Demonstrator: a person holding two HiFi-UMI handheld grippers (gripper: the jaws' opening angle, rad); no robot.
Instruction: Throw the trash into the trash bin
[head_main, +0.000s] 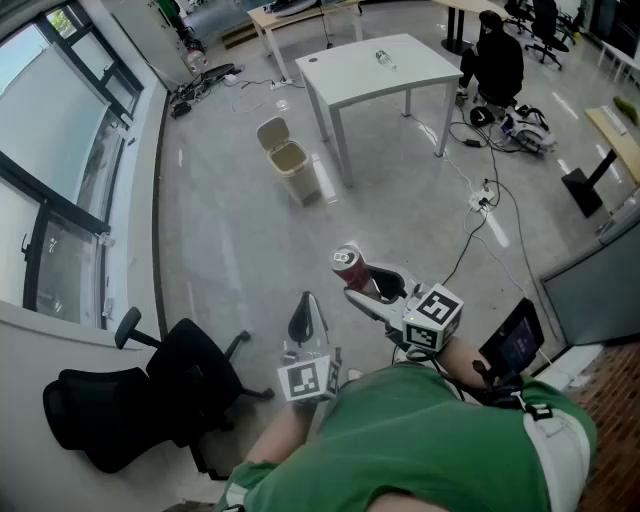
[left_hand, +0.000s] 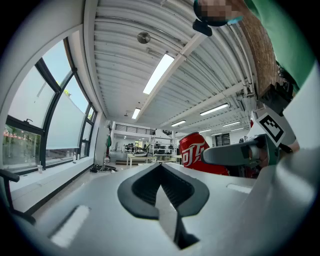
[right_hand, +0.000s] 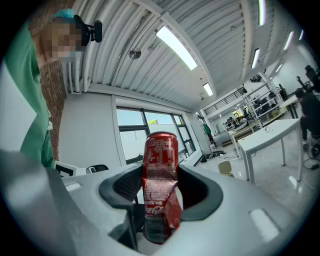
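Note:
A dented red soda can (head_main: 347, 263) stands upright between the jaws of my right gripper (head_main: 360, 282), which is shut on it above the floor. In the right gripper view the can (right_hand: 160, 165) fills the gap between the dark pads (right_hand: 200, 192). My left gripper (head_main: 305, 320) sits just left of it, shut and holding nothing; its own view shows the pads (left_hand: 137, 192) meeting, with the can (left_hand: 192, 152) off to the right. The beige trash bin (head_main: 290, 160), lid up, stands on the floor beside the white table, well ahead of both grippers, and shows small in the right gripper view (right_hand: 225, 168).
A white table (head_main: 380, 70) stands right of the bin. A person in black sits beyond it (head_main: 492, 60). Cables (head_main: 480, 200) trail across the floor at right. A black office chair (head_main: 150, 400) is near my left side, below the window wall (head_main: 60, 180).

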